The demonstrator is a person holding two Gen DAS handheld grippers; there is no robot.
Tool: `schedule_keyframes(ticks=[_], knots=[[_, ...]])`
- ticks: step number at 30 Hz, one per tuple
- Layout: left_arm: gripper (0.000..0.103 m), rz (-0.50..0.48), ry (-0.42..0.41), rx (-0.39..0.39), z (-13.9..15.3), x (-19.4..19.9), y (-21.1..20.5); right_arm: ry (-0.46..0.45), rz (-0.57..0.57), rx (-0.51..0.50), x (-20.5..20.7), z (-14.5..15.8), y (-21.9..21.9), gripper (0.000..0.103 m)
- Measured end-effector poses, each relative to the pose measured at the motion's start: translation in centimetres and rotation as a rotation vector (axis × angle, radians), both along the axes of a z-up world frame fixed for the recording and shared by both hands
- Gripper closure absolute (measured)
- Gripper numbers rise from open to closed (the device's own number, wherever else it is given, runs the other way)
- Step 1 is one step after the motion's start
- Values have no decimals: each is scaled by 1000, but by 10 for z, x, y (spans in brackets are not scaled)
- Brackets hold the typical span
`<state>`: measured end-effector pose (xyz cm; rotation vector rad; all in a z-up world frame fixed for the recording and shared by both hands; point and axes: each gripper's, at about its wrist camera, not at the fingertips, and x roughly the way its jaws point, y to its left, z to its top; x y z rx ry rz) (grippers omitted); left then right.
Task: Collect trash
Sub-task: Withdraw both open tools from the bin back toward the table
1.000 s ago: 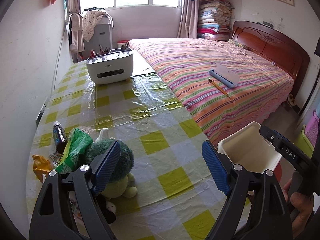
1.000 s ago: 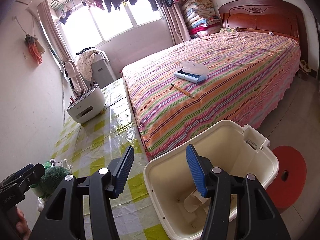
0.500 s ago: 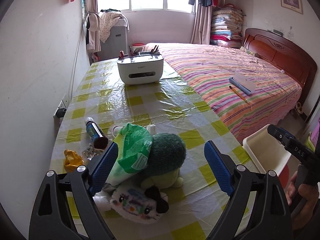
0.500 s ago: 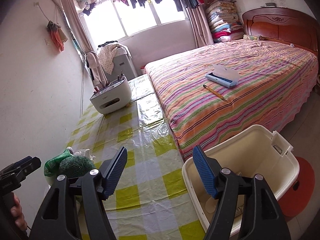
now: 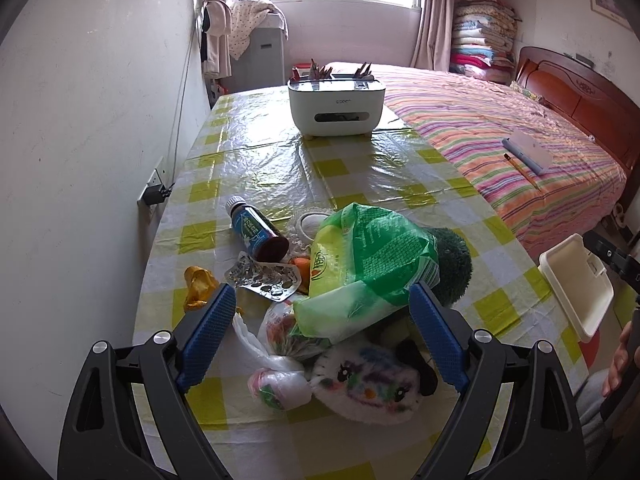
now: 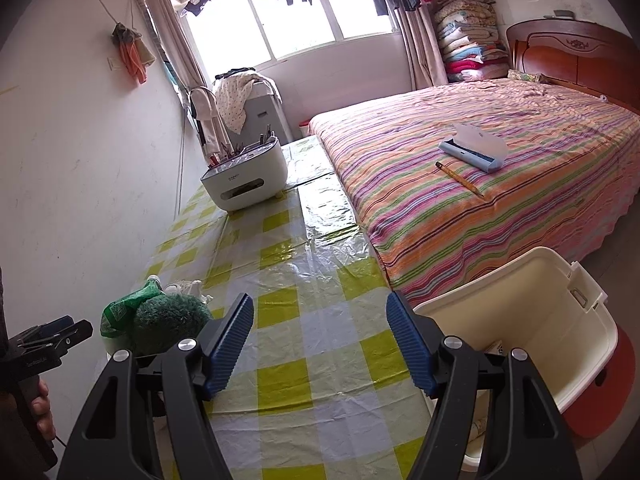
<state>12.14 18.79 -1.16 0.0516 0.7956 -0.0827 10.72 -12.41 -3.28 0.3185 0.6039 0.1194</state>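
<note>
On the checked tablecloth (image 5: 360, 168) lies a pile of litter: a green plastic bag (image 5: 368, 252), a clear knotted bag (image 5: 280, 336), a blister pack (image 5: 268, 280), a yellow wrapper (image 5: 198, 286) and a dark bottle (image 5: 256, 232) on its side. My left gripper (image 5: 320, 296) hovers open just above and before the pile, its pads wide on either side of the green bag, touching nothing. My right gripper (image 6: 320, 300) is open over bare tablecloth. A cream bin (image 6: 532, 312) stands at the table's right edge, to the right of it.
A green plush (image 5: 452, 264) and a white plush (image 5: 368, 380) lie among the litter. A white desk organiser (image 5: 336, 108) stands at the far end. A striped bed (image 6: 480, 184) runs along the right, a wall along the left. A red disc (image 6: 612, 392) lies under the bin.
My left gripper has swung left across the table until the litter pile sits between its pads. My right gripper has moved left from above the bin to the table, and its jaws have widened.
</note>
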Motion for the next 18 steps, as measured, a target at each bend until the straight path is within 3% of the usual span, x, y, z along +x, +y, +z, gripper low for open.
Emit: schedule_keyframes(ticks=[4, 11, 18], knots=[[16, -36, -2, 26, -4, -2, -6, 2, 10, 2, 0, 0, 4, 36], [16, -74, 3, 162, -19, 4, -21, 4, 28, -6, 0, 0, 11, 36], [16, -77, 34, 200, -33, 16, -18, 12, 42, 2, 2, -1, 18, 36]])
